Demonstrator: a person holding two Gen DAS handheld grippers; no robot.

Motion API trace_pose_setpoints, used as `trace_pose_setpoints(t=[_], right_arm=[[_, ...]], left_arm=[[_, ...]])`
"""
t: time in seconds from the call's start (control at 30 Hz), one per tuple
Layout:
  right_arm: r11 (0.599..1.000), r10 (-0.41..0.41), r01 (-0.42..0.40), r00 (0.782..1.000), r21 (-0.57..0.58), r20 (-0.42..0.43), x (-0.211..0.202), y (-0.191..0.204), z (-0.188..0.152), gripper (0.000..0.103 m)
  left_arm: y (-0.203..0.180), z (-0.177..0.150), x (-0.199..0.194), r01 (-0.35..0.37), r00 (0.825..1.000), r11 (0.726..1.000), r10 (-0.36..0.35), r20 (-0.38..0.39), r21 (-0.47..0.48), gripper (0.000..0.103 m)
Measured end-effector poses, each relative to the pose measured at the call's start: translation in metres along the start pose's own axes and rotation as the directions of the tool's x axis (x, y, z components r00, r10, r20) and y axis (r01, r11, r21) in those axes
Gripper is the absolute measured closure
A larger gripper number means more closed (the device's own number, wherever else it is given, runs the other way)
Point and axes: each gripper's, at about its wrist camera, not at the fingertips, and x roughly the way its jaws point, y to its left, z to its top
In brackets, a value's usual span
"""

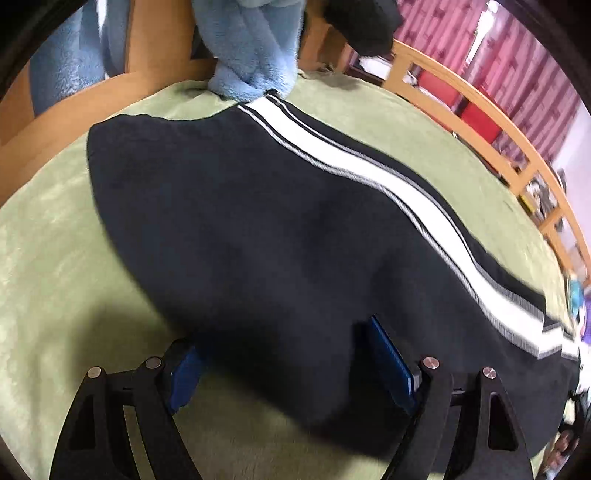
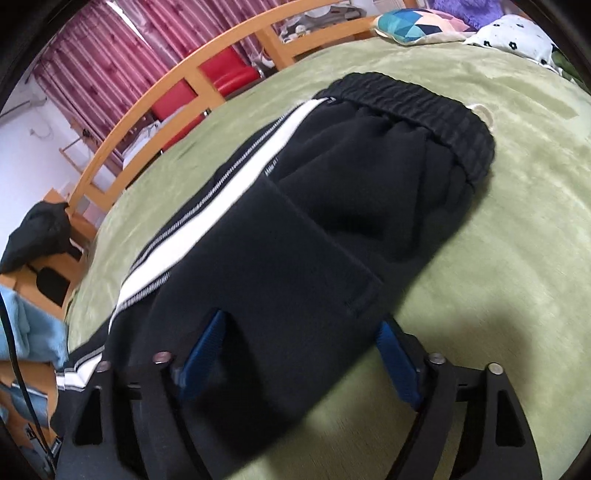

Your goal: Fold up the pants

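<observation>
Black pants (image 1: 258, 221) with a white side stripe (image 1: 388, 177) lie on a green bedspread (image 1: 55, 240). In the right wrist view the pants (image 2: 295, 240) show a lower part folded over the upper part, and the elastic waistband (image 2: 417, 110) is at the far end. My left gripper (image 1: 288, 369) stands open low over the pants' near edge, with dark fabric lying between its blue pads (image 1: 391, 362), which do not press it. My right gripper (image 2: 303, 354) is open too, its blue pads (image 2: 207, 347) straddling the near edge of the folded layer.
A light blue fleece (image 1: 251, 48) lies at the bed's far end. A wooden bed rail (image 1: 491, 129) runs along the far side, with red chairs (image 2: 229, 70) and pink curtains (image 2: 110, 62) behind. Pillows (image 2: 417, 22) sit past the waistband. A dark garment (image 2: 37, 232) hangs on furniture.
</observation>
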Motion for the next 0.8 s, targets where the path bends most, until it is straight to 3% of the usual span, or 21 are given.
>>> trace_pose_setpoints(t=[0.07,0.2,0.23,0.27,0.3,0.37,0.43,0.6,0.8], right_arm=[[1.0,0.011,-0.011,1.0,0.022,0.01,0.008,0.002,0.005,0.015],[0.995,0.039,-0.043,0.998,0.089,0.047,0.02,0.003,0.013,0.016],[0.995,0.036,-0.041,0.998,0.092,0.051,0.022,0.005,0.014,0.023],[0.996,0.024,-0.029,0.998,0.081,0.05,0.023,0.008,0.014,0.039],[0.998,0.016,-0.019,0.999,0.065,0.048,0.023,0.01,0.014,0.049],[0.999,0.028,-0.03,0.998,0.045,0.055,0.015,0.013,0.012,0.08],[0.999,0.018,-0.021,0.997,0.041,0.077,0.003,0.015,0.01,0.083],[0.997,0.011,-0.021,0.991,0.072,0.133,-0.044,0.009,-0.002,0.086],[0.998,-0.01,0.002,0.989,0.056,0.146,-0.12,-0.015,-0.037,0.087]], left_arm=[[0.002,0.003,0.005,0.009,1.0,0.999,-0.008,0.007,-0.036,0.023],[-0.005,0.008,0.011,0.003,1.0,0.998,-0.002,0.008,-0.055,0.025],[-0.007,0.008,0.011,-0.004,1.0,0.999,0.005,0.016,-0.051,0.038],[-0.006,0.008,0.011,-0.019,1.0,0.998,0.02,0.02,-0.052,0.048],[-0.002,0.01,0.011,-0.041,0.999,0.997,0.043,0.025,-0.07,0.073],[0.008,0.011,0.009,0.011,1.0,0.994,-0.01,0.011,-0.108,0.086],[0.014,0.013,-0.001,0.052,0.999,0.989,-0.05,0.017,-0.138,0.089],[0.01,0.006,-0.043,0.077,0.995,0.992,-0.07,0.072,-0.099,0.09],[0.022,-0.034,-0.092,0.123,0.992,0.99,-0.119,0.051,-0.074,0.09]])
